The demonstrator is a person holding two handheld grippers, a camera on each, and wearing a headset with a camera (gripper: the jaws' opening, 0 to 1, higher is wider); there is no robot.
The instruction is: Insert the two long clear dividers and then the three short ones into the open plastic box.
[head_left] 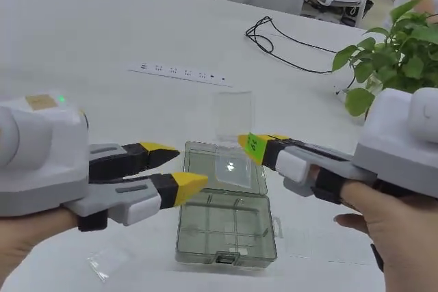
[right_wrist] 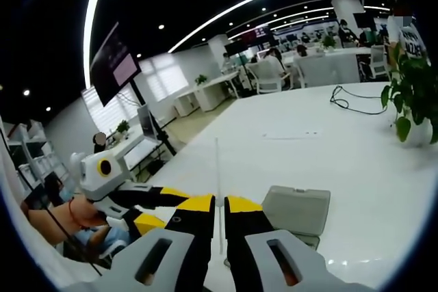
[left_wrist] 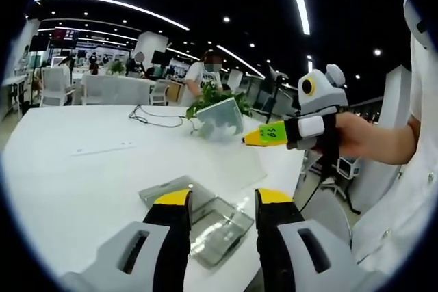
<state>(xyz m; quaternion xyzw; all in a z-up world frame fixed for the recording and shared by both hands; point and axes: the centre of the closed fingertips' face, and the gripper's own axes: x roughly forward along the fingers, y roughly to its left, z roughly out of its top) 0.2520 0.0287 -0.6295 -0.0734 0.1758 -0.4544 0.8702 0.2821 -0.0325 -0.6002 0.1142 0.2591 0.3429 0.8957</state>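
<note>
Right gripper [head_left: 248, 143]: clamped on clear divider [head_left: 233, 111], at its lower edge. I judge it light, stiff, slick. Left gripper [head_left: 191, 165]: jaws apart, empty.

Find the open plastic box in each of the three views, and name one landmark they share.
Head view: box low centre, near the bottom edge.
Left gripper view: low centre, between the open left tongs.
Right gripper view: right of centre, beside the right tongs, shut on a clear divider.
Shared landmark: potted plant, beyond the box.
</note>
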